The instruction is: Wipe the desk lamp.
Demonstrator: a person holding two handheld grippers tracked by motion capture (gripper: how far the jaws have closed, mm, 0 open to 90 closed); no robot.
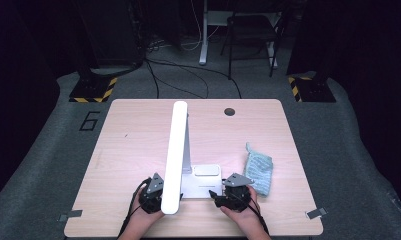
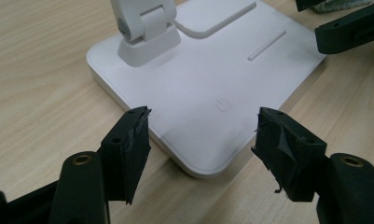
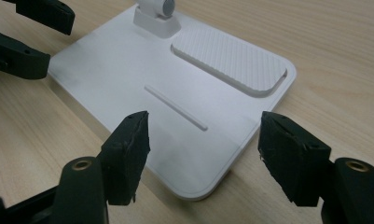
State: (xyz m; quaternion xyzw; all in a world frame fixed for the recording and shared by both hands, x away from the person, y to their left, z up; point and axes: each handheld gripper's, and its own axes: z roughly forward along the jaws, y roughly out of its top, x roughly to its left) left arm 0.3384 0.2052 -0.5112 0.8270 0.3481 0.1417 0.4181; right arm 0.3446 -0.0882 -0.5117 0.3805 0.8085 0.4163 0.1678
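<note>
A white desk lamp stands mid-table, its long light bar (image 1: 175, 155) reaching toward me over its flat square base (image 1: 203, 185). My left gripper (image 1: 157, 196) sits at the base's front left, partly under the bar's end. My right gripper (image 1: 217, 196) is at the front right. In the left gripper view the open jaws (image 2: 201, 140) straddle a corner of the base (image 2: 208, 79) near its power symbol (image 2: 223, 105), not touching it. In the right gripper view the open jaws (image 3: 203, 140) flank another corner of the base (image 3: 142, 70), with its ribbed pad (image 3: 231, 63) beyond.
A blue-green cloth (image 1: 259, 170) lies crumpled just right of the base. A round hole (image 1: 229, 111) sits near the table's far edge. The lamp's hinge (image 2: 145, 28) rises at the back of the base. Beyond the table are floor cables and a chair.
</note>
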